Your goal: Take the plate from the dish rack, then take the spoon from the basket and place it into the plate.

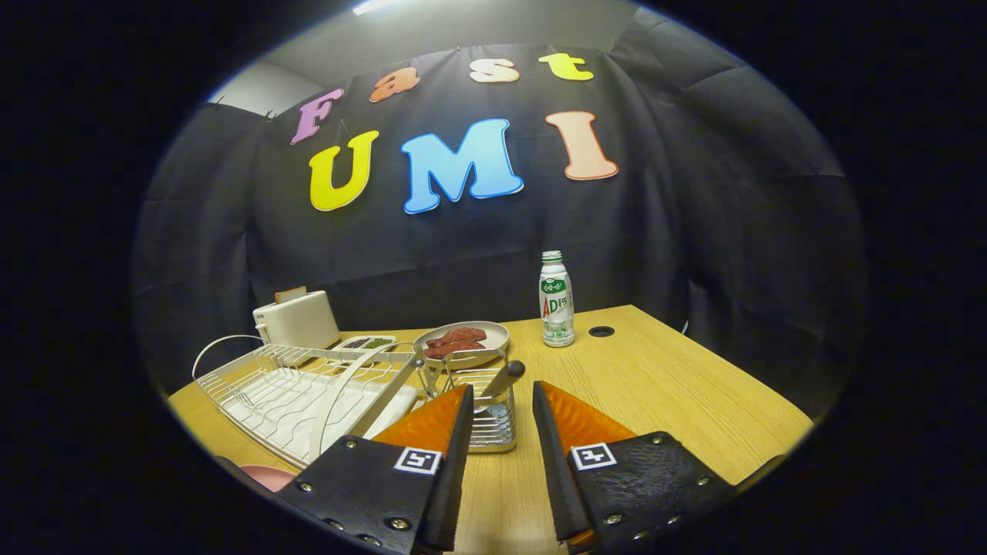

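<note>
Gripper: the gripper [501,397] hangs above the wooden table [663,393], its two fingers spread apart with nothing between them, so it is released and grasps nothing.
Basket: a small wire basket [493,420] stands just ahead of the fingertips, in line with the gap between them, at the near end of the dish rack.
Spoon: the spoon [505,378] stands in the basket, its handle leaning up and out toward the right finger, untouched.
Dish rack: the white wire dish rack [293,389] lies to the left of the basket on the table, with a curved handle at its far left end.
Plate: a pinkish rim [270,476] shows just beside the left finger, near the front edge of the rack; I cannot tell for sure whether it is the plate.
Bowl: beyond the basket sits a shallow bowl [493,333] with reddish pieces of food in it.
Small tray: a little two-part tray [366,342] lies between the bowl and the toaster.
Toaster: a white toaster [297,320] stands behind the rack, a slice of bread sticking up from it.
Bottle: a drink bottle [556,299] stands upright to the right of the bowl, well apart from the gripper.
Hole: a dark round hole [601,331] is in the table just beside the bottle.
</note>
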